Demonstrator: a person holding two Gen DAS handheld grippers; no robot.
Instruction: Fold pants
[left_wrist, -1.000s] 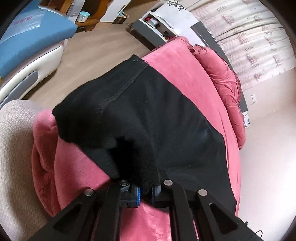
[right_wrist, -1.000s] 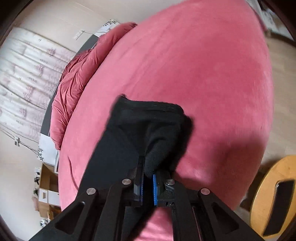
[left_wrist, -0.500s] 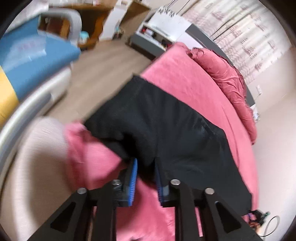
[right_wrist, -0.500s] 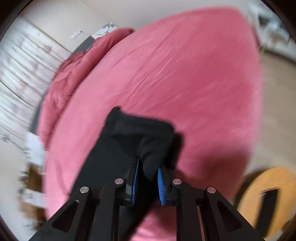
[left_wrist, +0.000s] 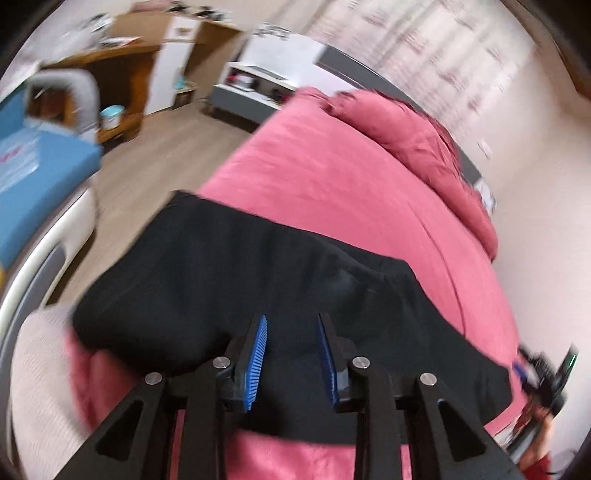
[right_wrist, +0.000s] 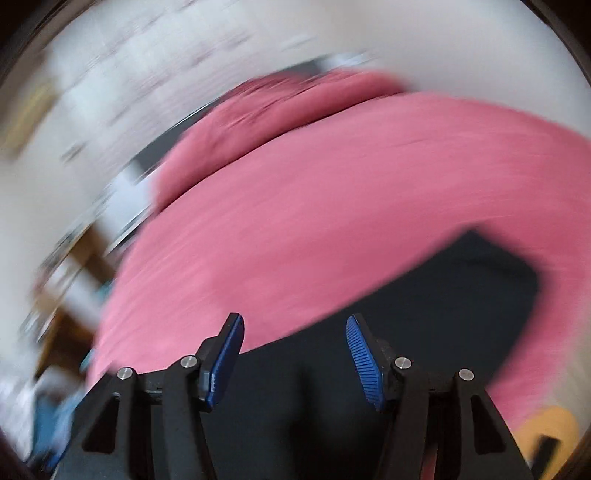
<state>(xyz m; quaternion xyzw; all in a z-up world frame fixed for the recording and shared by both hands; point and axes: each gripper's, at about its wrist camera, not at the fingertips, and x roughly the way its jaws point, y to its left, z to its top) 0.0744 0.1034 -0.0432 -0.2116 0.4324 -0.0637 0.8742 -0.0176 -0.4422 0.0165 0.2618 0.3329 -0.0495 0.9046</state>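
Pants (left_wrist: 229, 280) apparently lie beyond parted fingers (left_wrist: 258, 354)

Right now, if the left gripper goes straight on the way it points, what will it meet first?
Most likely the black pants lying on the pink bed. The open left gripper aims down at them with nothing between, though depth is hard to judge.

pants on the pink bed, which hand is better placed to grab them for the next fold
Probably left. The left gripper hangs over the middle of the black pants, open. The right gripper is open too, but its blurred view faces mostly bare pink bed.
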